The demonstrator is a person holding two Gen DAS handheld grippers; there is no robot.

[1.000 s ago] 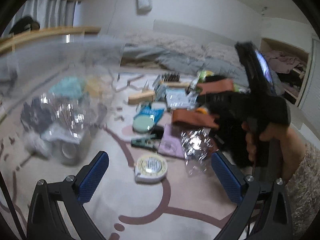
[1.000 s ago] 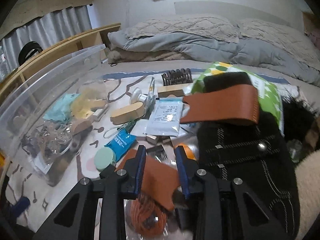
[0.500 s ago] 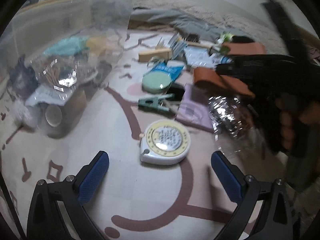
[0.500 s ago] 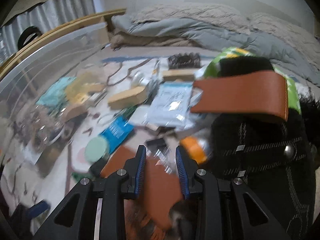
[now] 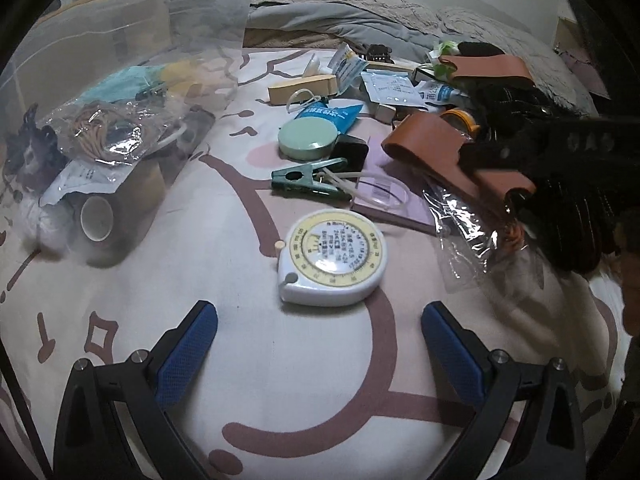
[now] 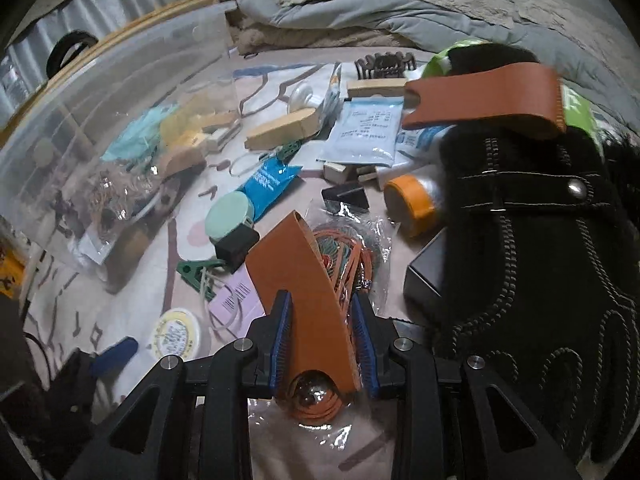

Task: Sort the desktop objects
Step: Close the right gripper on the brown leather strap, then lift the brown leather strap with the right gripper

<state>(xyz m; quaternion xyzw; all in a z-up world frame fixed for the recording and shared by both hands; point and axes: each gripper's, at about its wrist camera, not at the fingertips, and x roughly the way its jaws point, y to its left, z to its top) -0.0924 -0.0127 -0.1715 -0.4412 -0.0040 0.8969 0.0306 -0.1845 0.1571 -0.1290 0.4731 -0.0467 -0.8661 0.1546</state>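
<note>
A white round tape measure (image 5: 332, 258) with a yellow dial lies on the patterned cloth just ahead of my left gripper (image 5: 318, 340), which is open wide and holds nothing. My right gripper (image 6: 322, 332) is shut on a brown leather strap (image 6: 300, 272) of a black bag (image 6: 540, 260). The strap rises from between the blue pads. Under it lies a clear bag of orange rubber bands (image 6: 352, 252). In the left wrist view the right gripper (image 5: 560, 148) shows at the right edge with the strap (image 5: 436, 148).
A clear plastic bin (image 5: 80, 92) with several sorted items stands at the left. Ahead lie a green clip (image 5: 308, 180), a mint round case (image 5: 308, 140), a blue packet (image 5: 332, 114), a purple card (image 5: 384, 196), wooden blocks (image 5: 300, 88) and an orange tape roll (image 6: 412, 204). A bed (image 5: 380, 12) lies behind.
My left gripper has sunk and tipped downward, so the tape measure now sits close before its open fingers. The right gripper has tipped down too, with the strap still between its pads.
</note>
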